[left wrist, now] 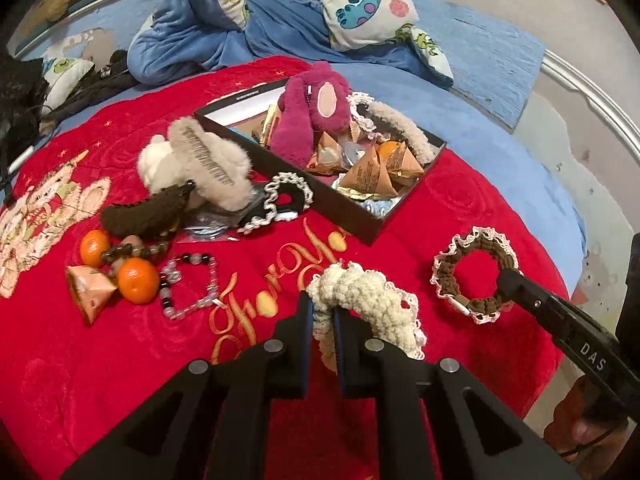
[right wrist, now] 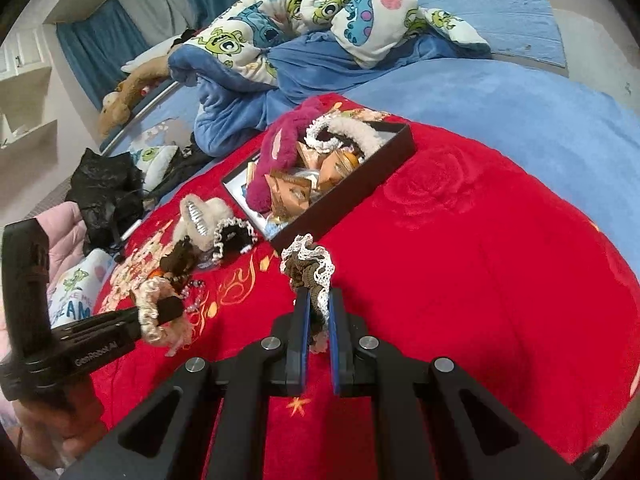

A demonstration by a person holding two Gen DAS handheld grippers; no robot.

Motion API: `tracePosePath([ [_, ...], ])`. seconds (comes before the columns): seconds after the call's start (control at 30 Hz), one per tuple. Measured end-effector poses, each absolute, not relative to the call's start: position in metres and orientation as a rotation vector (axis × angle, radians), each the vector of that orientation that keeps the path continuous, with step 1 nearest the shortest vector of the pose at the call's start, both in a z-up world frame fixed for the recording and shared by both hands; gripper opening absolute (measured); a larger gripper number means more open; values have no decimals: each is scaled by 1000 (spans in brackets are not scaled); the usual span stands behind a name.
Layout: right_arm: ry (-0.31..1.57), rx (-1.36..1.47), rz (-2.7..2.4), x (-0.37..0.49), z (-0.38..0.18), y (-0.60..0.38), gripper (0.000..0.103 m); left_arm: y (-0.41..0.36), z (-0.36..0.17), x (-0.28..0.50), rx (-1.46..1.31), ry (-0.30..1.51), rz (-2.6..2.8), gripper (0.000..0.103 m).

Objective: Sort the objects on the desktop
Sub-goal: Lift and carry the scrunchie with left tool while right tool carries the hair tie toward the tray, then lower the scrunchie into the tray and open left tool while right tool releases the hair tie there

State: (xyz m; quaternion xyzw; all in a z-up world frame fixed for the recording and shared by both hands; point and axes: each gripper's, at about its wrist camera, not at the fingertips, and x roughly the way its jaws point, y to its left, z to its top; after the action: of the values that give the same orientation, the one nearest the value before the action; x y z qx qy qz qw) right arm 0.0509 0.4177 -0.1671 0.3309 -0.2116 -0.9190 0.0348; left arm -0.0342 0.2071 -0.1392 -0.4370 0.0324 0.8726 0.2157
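My left gripper [left wrist: 322, 308] is shut on a cream knitted scrunchie [left wrist: 360, 300] and holds it just above the red blanket [left wrist: 460, 208]. To its right, my right gripper [left wrist: 506, 280] grips a brown scrunchie with a white lace edge [left wrist: 476, 276]. In the right wrist view the right gripper [right wrist: 318, 300] pinches that brown scrunchie [right wrist: 308, 268], which stands up between the fingers. The left gripper [right wrist: 168, 310] shows at the left with the cream scrunchie [right wrist: 154, 322]. A black box [left wrist: 352, 220] [right wrist: 352, 196] lies beyond both grippers.
The box holds a pink plush [left wrist: 316, 112], wrapped snacks and fluffy hair bands. Left of it on the blanket lie a beige fluffy claw clip [left wrist: 212, 164], a brown clip [left wrist: 144, 212], a black-and-white scrunchie [left wrist: 280, 200], two oranges [left wrist: 138, 280], a bead bracelet [left wrist: 188, 284]. A crumpled blue duvet [left wrist: 240, 36] lies behind.
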Motion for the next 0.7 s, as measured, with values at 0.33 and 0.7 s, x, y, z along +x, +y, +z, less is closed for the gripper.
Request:
tracePosePath([
  [0.33, -582, 960, -2733, 3, -154, 448, 8, 244, -128, -79, -1222, 38, 2521, 10],
  [0.7, -551, 897, -2692, -68, -138, 475, 8, 296, -114, -144, -1168, -2, 2553, 10],
])
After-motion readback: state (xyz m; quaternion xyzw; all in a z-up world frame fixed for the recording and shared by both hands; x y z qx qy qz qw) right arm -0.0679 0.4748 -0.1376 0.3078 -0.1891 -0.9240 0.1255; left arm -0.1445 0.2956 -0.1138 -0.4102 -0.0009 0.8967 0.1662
